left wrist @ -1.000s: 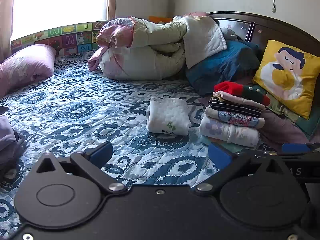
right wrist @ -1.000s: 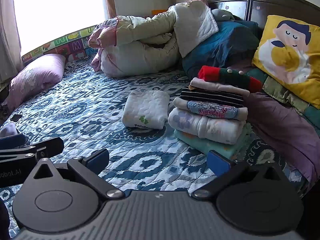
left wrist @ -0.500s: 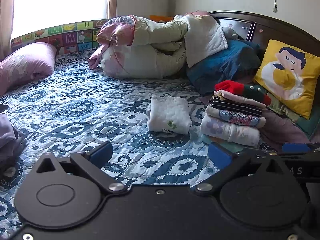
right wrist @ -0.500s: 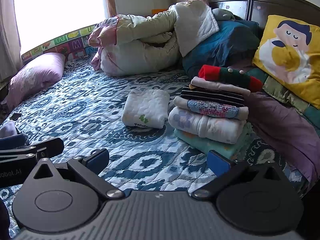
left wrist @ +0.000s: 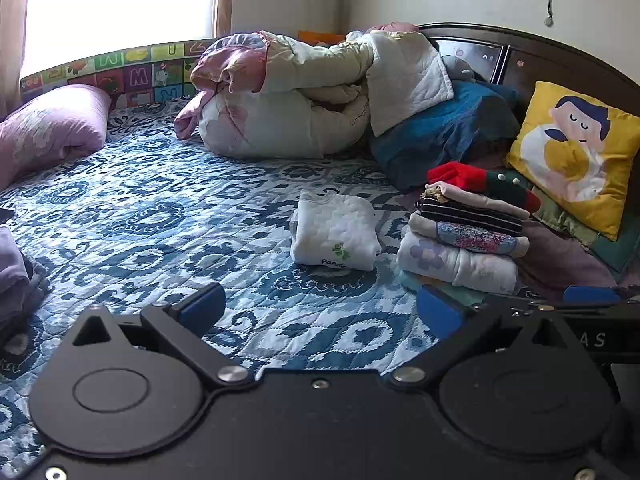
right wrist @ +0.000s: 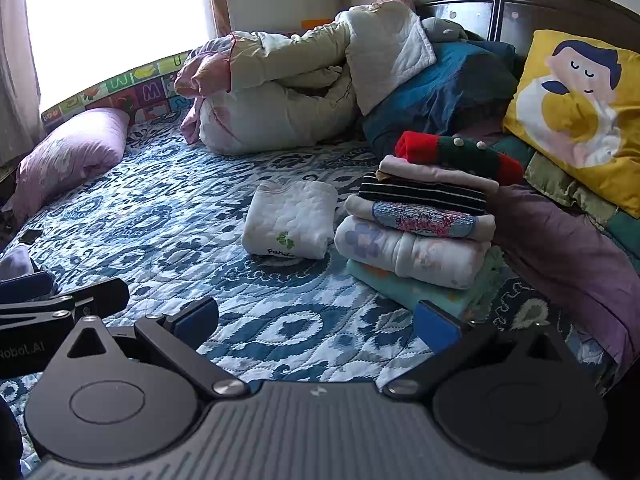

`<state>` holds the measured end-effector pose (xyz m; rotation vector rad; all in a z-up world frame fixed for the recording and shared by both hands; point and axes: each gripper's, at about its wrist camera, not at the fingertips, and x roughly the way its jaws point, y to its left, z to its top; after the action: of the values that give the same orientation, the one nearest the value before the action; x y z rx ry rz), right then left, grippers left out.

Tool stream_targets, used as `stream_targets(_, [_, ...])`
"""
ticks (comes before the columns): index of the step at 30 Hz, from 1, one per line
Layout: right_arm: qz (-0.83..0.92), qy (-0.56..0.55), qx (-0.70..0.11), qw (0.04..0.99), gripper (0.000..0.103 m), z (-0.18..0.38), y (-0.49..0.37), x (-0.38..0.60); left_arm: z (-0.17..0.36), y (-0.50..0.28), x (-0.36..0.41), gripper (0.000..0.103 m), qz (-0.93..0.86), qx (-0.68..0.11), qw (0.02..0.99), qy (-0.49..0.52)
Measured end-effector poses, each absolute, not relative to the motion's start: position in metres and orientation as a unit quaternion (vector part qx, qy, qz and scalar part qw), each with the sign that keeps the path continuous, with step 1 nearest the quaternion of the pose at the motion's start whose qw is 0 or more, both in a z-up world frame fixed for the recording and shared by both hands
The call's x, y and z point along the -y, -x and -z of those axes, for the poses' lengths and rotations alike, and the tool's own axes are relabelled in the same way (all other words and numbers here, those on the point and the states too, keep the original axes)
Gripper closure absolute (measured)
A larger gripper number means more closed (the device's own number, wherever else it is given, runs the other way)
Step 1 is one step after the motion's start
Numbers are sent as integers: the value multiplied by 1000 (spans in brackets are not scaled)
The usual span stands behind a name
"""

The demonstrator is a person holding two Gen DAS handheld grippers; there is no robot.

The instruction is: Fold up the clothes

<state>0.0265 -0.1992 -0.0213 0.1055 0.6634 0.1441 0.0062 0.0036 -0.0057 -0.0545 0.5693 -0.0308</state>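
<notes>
we hold both grippers low over the bed (left wrist: pixel 160 208), side by side, nothing between their fingers. our left gripper (left wrist: pixel 320 312) has its jaws spread wide, the blue pads apart over the patterned blue and white quilt. our right gripper (right wrist: pixel 316 318) is spread the same way and grips nothing; its right pad sits in front of the near edge of the stack.

the stack of folded clothes (right wrist: pixel 420 232) stands on the right of the bed, near us in the right wrist view: a teal piece at the bottom, then a white floral one, a piece with a pink and blue pattern, a black striped one, a pale one, and a red and green piece on top. just to its left, apart from the stack, lies a folded white garment (right wrist: pixel 290 220) with a small green print and lettering on its near edge; it lies flat on the quilt.

at the far left edge of the left wrist view a bundle of lilac clothing (left wrist: pixel 14 280) lies unfolded on the quilt, well apart from the stack.

farther back a rolled pale duvet (left wrist: pixel 288 100) leans on a blue blanket (left wrist: pixel 440 132) near the dark headboard (left wrist: pixel 560 64). a yellow cushion (left wrist: pixel 576 152) rests at the far right, and a pink pillow (left wrist: pixel 52 128) at the far left under the window (left wrist: pixel 120 0).
</notes>
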Motion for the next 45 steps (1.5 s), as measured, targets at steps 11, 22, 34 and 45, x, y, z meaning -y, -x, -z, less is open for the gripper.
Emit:
stream_targets(11, [-71,-52,-326,941,0,25,-33,200,9,-16,-3,0,20,-283,959,23])
stream_targets(22, [-72,-52,-331,939,0,39,-69,196,24,-59,-12,0,32,-295,955,16])
stream_targets(34, [-74,-47,-334,939,0,72,-134,191,51,-129,-22,0,53,-311,949,11])
stream_targets(45, [-40,-47,-317,946,0,102,-192,183,75,-192,-33,2,58,-291,955,24])
